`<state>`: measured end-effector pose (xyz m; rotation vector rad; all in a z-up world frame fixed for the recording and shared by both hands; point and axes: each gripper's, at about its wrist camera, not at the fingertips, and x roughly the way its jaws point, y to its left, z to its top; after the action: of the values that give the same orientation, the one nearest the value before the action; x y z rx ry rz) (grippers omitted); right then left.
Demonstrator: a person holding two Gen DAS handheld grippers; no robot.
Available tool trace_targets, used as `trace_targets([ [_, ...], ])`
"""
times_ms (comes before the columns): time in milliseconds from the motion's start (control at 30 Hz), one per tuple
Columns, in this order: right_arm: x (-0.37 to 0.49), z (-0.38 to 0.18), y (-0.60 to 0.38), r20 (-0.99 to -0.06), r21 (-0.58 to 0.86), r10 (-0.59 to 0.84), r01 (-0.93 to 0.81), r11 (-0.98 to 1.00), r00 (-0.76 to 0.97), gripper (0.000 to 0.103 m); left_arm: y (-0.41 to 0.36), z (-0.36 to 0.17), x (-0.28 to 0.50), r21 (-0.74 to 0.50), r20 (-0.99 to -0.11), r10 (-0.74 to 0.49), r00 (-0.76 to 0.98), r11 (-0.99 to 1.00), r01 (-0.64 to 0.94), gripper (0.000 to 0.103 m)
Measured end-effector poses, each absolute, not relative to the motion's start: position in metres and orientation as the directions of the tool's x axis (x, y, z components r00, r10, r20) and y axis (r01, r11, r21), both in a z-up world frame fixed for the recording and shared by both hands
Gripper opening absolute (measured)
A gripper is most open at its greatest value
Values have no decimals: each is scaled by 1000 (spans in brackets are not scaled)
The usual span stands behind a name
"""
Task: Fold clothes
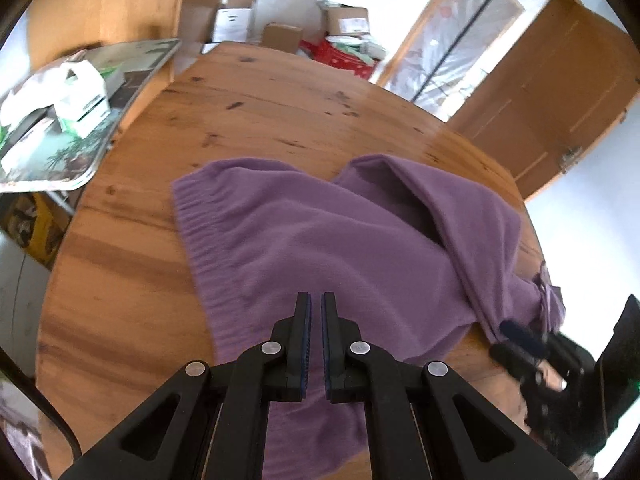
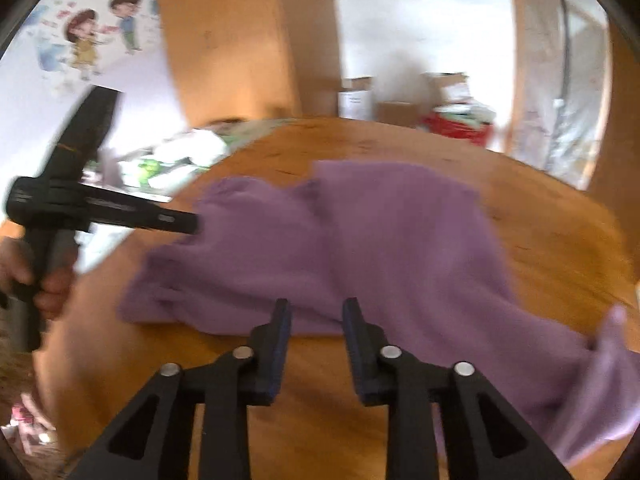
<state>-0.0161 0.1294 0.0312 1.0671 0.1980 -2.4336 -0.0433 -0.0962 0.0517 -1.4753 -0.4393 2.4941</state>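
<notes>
The purple sweater (image 1: 320, 236) could slump unfolded, with the left gripper (image 1: 316, 304) closed on nothing and the right gripper (image 2: 316, 312) parted, empty

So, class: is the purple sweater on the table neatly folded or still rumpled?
Still rumpled. The purple sweater lies bunched on the wooden table, one part flopped over itself in loose creases, with no tidy squared edges.

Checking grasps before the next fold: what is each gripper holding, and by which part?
Right gripper: open, holding nothing. Left gripper: shut above the purple sweater; whether it pinches any cloth cannot be told.
</notes>
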Motion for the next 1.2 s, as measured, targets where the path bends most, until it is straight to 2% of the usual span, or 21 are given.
trace_targets([
  [100,-16,26,129,-730,-66,-272,461,-885,-627,29,-81,50,-47,-339,-824,328,-462,-939,-61,5],
  [200,-17,15,126,-759,-109,-249,494,-863,-602,29,-69,49,-51,-304,-833,300,-464,-950,-68,5],
  [333,-29,4,120,-764,-127,-205,455,-882,-611,29,-57,45,-53,-250,-842,267,-469,-963,-99,5],
  [400,-32,6,132,-761,-62,-240,435,-898,-603,22,-54,43,-53,-233,-845,255,-470,-967,-105,5],
  [433,-36,8,136,-755,-39,-246,416,-908,-608,6,-54,42,-53,-232,-846,254,-469,-967,-105,5],
  [700,-72,42,195,-684,108,-259,257,-960,-682,6,-54,35,-49,-218,-851,245,-465,-970,-112,5],
  [933,-117,63,226,-663,76,-174,166,-983,-728,5,-54,36,-46,-214,-853,246,-461,-969,-122,5],
  [1200,-171,51,242,-699,-32,-40,87,-996,-714,5,-56,35,-41,-215,-849,263,-458,-964,-157,5],
])
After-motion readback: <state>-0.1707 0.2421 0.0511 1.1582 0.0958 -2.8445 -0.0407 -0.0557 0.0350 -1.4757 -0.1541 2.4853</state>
